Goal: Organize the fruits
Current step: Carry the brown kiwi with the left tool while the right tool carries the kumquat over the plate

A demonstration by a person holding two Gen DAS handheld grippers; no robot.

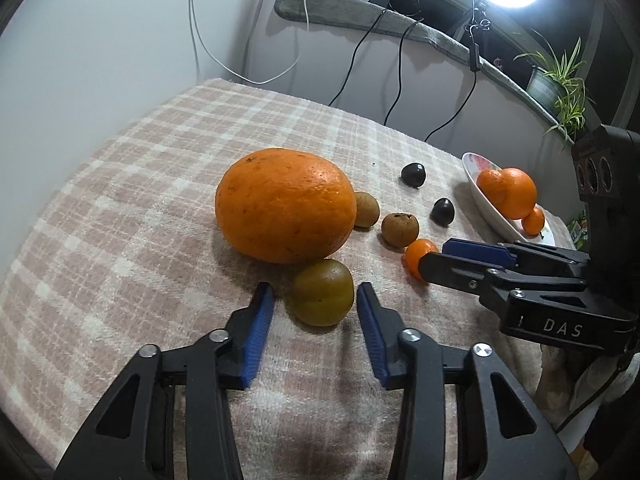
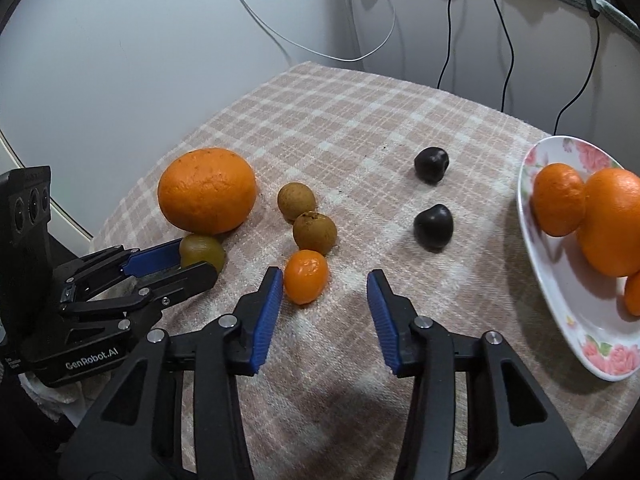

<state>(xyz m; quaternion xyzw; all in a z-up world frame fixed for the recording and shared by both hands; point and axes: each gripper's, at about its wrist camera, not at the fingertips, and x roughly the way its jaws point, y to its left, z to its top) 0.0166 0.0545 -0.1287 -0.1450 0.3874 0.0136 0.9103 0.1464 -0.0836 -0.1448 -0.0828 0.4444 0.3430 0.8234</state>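
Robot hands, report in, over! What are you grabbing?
Left gripper open around green fruit, no squeeze yet. Right gripper open, small orange beside one pad. Big orange touching green fruit. Plate nearby.

Left gripper [image 1: 316,300] pitched steeply down toward the table, blue pads [image 1: 258,332] parted, neither pressing on anything. Right gripper [image 2: 325,284] likewise angled down, pads [image 2: 266,316] apart, left pad at most grazing a fruit, right pad clear of everything. Both seen side-on from the other's camera, black fingers reaching inward toward each other, tips low over the cloth.
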